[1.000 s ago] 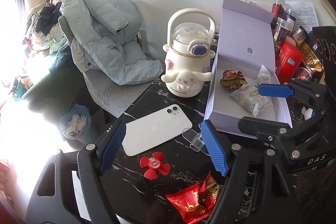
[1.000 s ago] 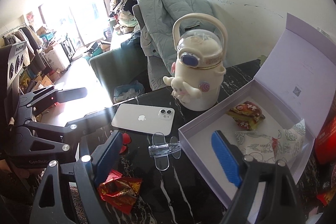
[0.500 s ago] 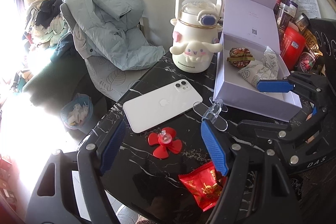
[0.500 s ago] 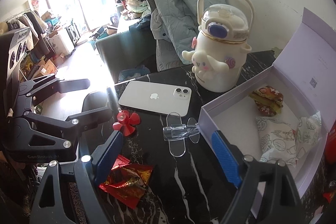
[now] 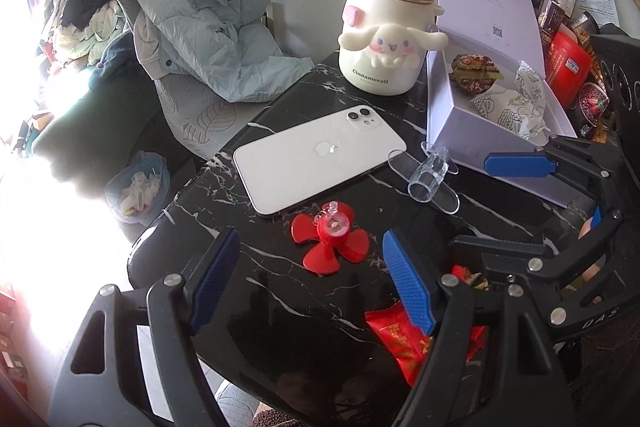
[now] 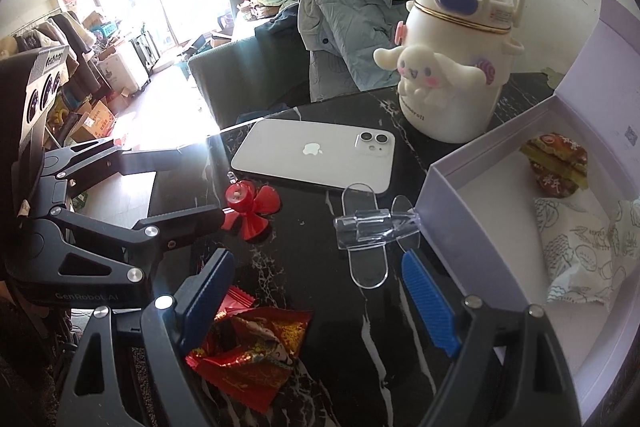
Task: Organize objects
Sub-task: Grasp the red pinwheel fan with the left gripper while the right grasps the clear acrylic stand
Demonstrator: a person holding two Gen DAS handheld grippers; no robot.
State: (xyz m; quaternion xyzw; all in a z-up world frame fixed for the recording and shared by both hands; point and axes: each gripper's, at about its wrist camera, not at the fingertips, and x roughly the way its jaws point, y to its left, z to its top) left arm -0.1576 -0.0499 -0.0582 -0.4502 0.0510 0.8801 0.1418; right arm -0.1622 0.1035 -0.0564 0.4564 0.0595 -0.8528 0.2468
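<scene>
On the black marble table (image 5: 288, 291) lie a white phone (image 5: 320, 165), a red toy fan (image 5: 330, 241), a clear plastic holder (image 5: 430, 175) and red snack packets (image 5: 404, 339). An open lilac box (image 5: 452, 131) holds two wrapped snacks (image 5: 508, 103). My left gripper (image 5: 308, 283) is open and empty above the table's near edge, just short of the fan. My right gripper (image 6: 320, 299) is open and empty above the red packets (image 6: 252, 351), with the clear holder (image 6: 372, 227) and fan (image 6: 250, 207) ahead of it. The box (image 6: 452, 203) is at its right.
A cream Cinnamoroll jug (image 5: 386, 27) stands at the table's back beside the box. Jars and red packages (image 5: 564, 43) crowd the far right. A chair draped with a grey-green jacket (image 5: 208, 27) stands behind the table. A small bin (image 5: 138, 187) is on the floor.
Both grippers have drawn back toward the table's near edge and risen; the fan and red packets now show more fully. No object has moved, and both grippers stay open.
</scene>
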